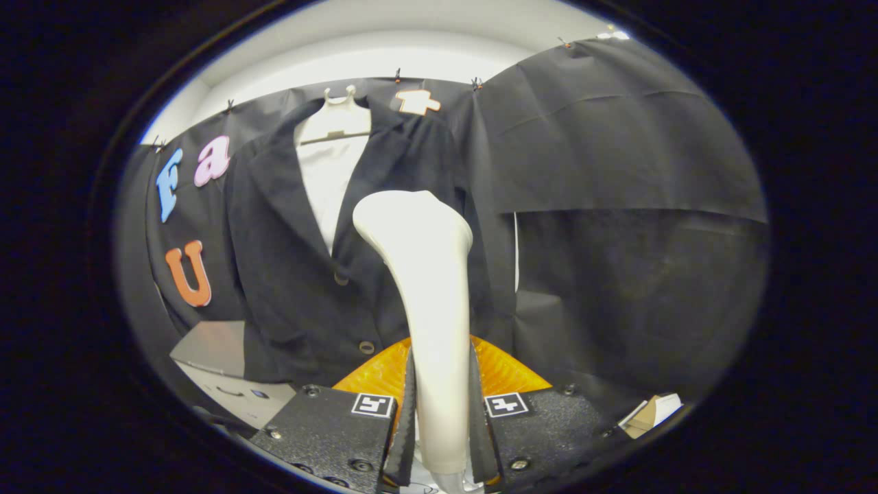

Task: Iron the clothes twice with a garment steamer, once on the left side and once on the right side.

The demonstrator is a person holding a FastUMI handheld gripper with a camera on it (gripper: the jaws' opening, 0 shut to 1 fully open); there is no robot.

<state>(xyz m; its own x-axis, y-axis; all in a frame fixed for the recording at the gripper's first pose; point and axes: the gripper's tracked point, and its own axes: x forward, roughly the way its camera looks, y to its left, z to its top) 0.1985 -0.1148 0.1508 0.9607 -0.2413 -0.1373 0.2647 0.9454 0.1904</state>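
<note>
The dark jacket [322,274] hangs on its hanger [341,110] against the booth wall. Just this side of it the white steamer [429,288] stands upright, the gripper [442,432] clamped on its handle, head level with the lapel. Looks like a pass is starting; next, sweep down one front panel.

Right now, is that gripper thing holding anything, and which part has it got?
Yes: the white garment steamer. The gripper has its jaws clamped on the steamer's handle, low down, one on each side.
</note>
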